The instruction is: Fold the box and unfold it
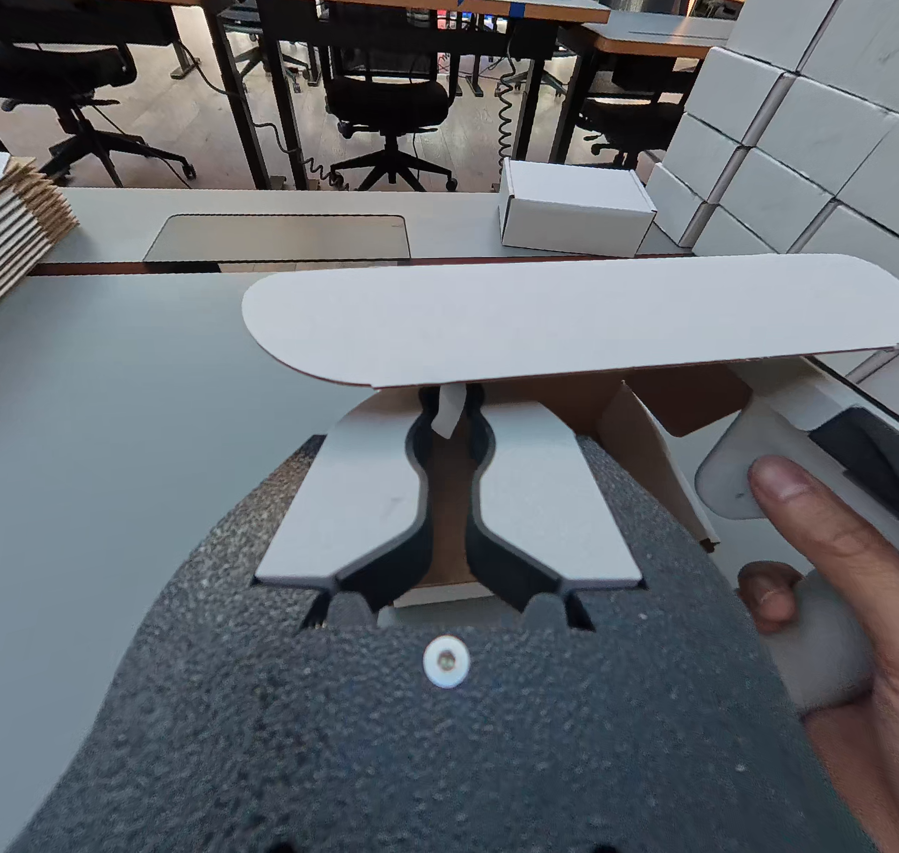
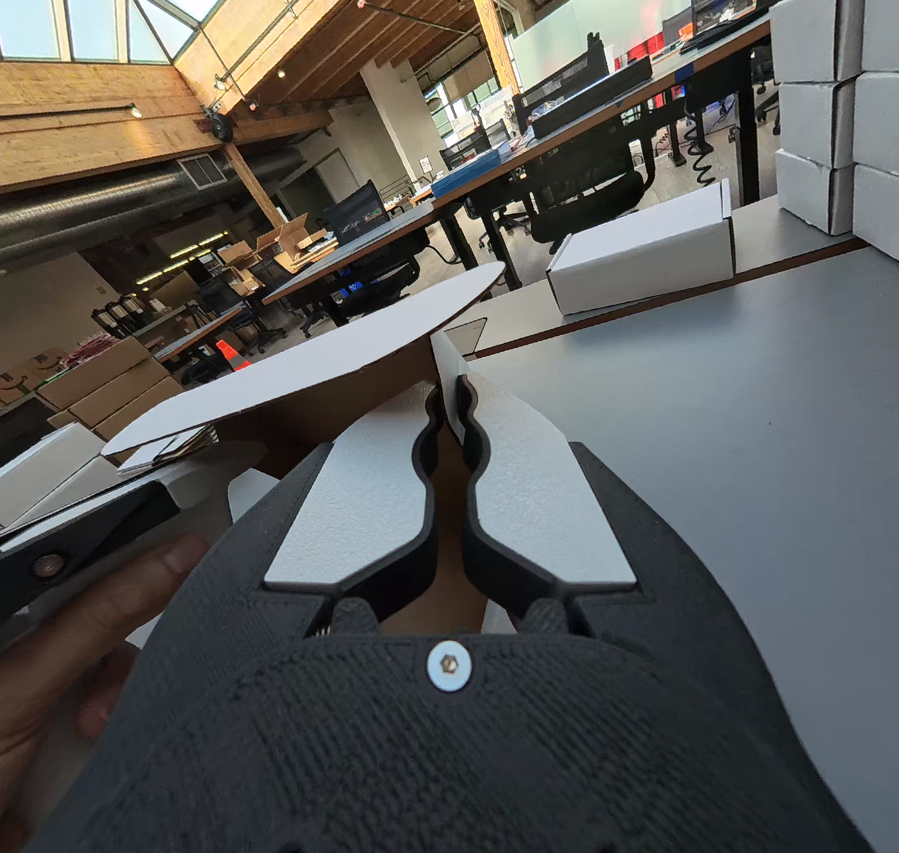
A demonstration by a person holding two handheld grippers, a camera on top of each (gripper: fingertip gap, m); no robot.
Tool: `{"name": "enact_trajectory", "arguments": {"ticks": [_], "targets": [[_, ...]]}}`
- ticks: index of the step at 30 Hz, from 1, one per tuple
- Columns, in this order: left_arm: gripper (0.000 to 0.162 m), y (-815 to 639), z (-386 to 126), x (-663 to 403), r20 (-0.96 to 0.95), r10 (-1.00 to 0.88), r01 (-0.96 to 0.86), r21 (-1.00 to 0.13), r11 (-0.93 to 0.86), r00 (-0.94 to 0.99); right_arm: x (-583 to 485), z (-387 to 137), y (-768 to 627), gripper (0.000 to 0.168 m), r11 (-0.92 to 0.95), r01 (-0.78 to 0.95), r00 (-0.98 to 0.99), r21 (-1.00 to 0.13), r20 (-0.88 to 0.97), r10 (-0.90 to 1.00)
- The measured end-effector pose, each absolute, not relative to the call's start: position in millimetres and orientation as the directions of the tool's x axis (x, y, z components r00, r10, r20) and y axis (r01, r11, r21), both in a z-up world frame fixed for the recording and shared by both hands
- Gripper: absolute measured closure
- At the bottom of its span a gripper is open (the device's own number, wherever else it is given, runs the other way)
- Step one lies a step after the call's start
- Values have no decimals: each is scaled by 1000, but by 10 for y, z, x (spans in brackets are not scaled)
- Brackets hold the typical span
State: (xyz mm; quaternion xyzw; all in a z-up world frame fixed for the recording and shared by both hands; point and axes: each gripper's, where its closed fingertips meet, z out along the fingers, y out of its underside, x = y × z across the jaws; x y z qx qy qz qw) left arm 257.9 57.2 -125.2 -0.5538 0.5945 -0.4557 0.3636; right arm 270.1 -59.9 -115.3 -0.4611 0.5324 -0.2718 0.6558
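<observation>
A partly folded cardboard box, white outside and brown inside, is held over the grey table (image 1: 121, 391). Its rounded lid flap (image 1: 535, 323) lies nearly flat above the fingers and also shows in the right wrist view (image 2: 316, 377). My left gripper (image 1: 450, 408) is shut on a thin white side flap (image 1: 447, 421) of the box, under the lid. My right gripper (image 2: 452, 391) is shut on the upright white side wall (image 2: 447, 367) at the box's other end. The right gripper also shows at the right edge of the left wrist view (image 1: 778, 440), with a person's hand on it.
A finished white box (image 1: 574, 206) (image 2: 642, 265) sits at the table's far side. A tall stack of white boxes (image 1: 802, 124) (image 2: 827, 99) stands at the right. A pile of flat cardboard blanks (image 1: 29, 216) lies at the far left. Desks and office chairs stand beyond.
</observation>
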Motion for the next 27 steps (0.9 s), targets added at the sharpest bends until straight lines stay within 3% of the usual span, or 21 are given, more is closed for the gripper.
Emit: {"name": "enact_trajectory", "arguments": {"ticks": [5, 12, 19, 22, 27], "targets": [[152, 559, -1283, 2493, 80, -989, -317, -948, -37, -125, 2624, -1173, -596, 162, 507, -125, 317, -853, -518, -794], [152, 537, -1300, 2364, 68, -989, -292, -956, -28, -129, 2523, -1181, -607, 163, 449, -113, 315, -887, -460, -830], [150, 494, -1161, 2356, 89, -986, -281, -959, -45, -144, 2554, -1087, -597, 160, 675, -220, 325, -704, -706, -630], [150, 491, -1176, 2376, 82, -987, -286, -957, -40, -137, 2560, -1104, -575, 160, 645, -223, 300, -731, -681, -668], [152, 427, -1259, 2329, 142, -976, -301, -950, -87, -167, 2525, -1149, -548, 159, 751, -235, 329, -617, -777, -536]]}}
